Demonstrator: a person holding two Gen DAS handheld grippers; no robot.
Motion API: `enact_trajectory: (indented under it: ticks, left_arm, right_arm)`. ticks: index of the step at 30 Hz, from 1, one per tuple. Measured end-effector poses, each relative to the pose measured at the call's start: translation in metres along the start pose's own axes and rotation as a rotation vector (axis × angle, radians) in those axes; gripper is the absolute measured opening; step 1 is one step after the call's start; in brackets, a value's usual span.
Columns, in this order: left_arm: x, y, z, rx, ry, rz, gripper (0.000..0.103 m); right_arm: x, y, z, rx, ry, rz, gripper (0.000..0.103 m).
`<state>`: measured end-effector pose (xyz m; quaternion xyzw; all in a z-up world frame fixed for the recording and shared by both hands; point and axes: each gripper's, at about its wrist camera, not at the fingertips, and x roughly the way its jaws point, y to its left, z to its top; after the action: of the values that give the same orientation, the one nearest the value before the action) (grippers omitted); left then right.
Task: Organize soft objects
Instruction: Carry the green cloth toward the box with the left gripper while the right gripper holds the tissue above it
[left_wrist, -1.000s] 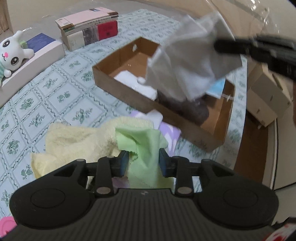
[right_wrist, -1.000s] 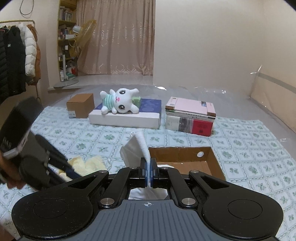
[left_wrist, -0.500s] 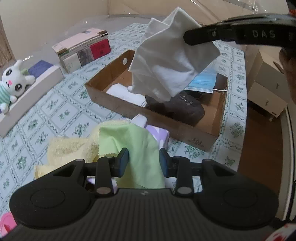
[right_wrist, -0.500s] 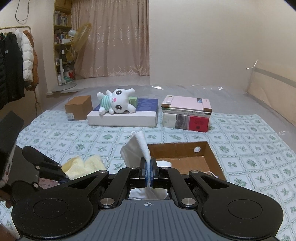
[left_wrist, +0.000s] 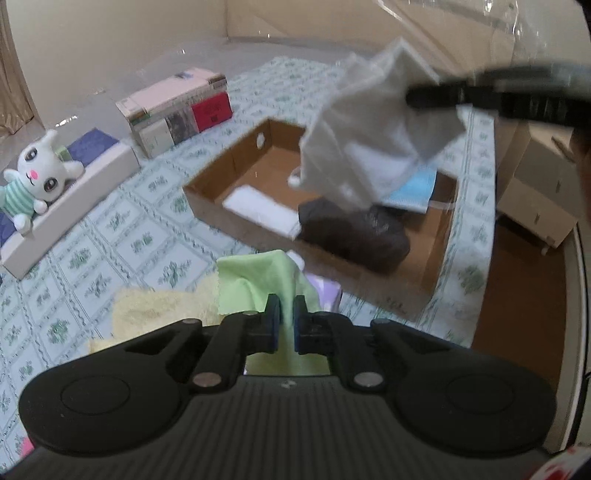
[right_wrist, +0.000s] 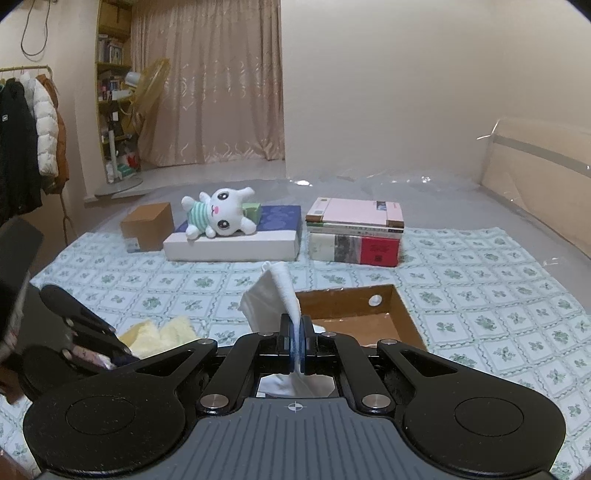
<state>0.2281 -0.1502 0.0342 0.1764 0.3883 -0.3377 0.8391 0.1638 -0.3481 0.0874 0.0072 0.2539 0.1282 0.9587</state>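
In the right wrist view, the plush rabbit (right_wrist: 218, 217) lies behind the cardboard tray (right_wrist: 403, 318), the book stack (right_wrist: 355, 232) right of it.

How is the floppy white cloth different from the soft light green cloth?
The white cloth hangs in the air above the brown cardboard box, while the light green cloth rises from beside the fluffy yellow towel. The white one is pinched by the right gripper, the green one by the left gripper. The white one looks bigger and more crumpled. Both are thin, limp cloths, each clamped in shut jaws.

Black ribbed hand-held gripper (left_wrist: 286, 321) body, silver pivot screws, round side discs, blue-padded fingers (left_wrist: 274, 325).
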Motion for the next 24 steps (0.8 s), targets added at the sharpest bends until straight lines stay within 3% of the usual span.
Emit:
enact_trajectory:
  ticks: [6,12,15,24]
  left_arm:
    - [-0.039,0.008,0.031,-0.012,-0.066,0.012,0.006]
    - [-0.048,0.008,0.042,0.013,-0.067,0.046,0.006]
    - [-0.034,0.010,0.037,0.016,-0.043,0.065,0.006]
    - [0.044,0.040,-0.009,-0.109,0.086,0.051,0.007]
  right_arm:
    - [-0.014,-0.003,0.004,0.011,-0.024,0.002,0.003]
    - [-0.022,-0.003,0.000,0.008,-0.025,0.001,0.003]
    - [-0.021,-0.004,-0.004,0.015,-0.015,0.000,0.003]
    - [-0.001,-0.006,-0.014,0.009,0.034,-0.003,0.003]
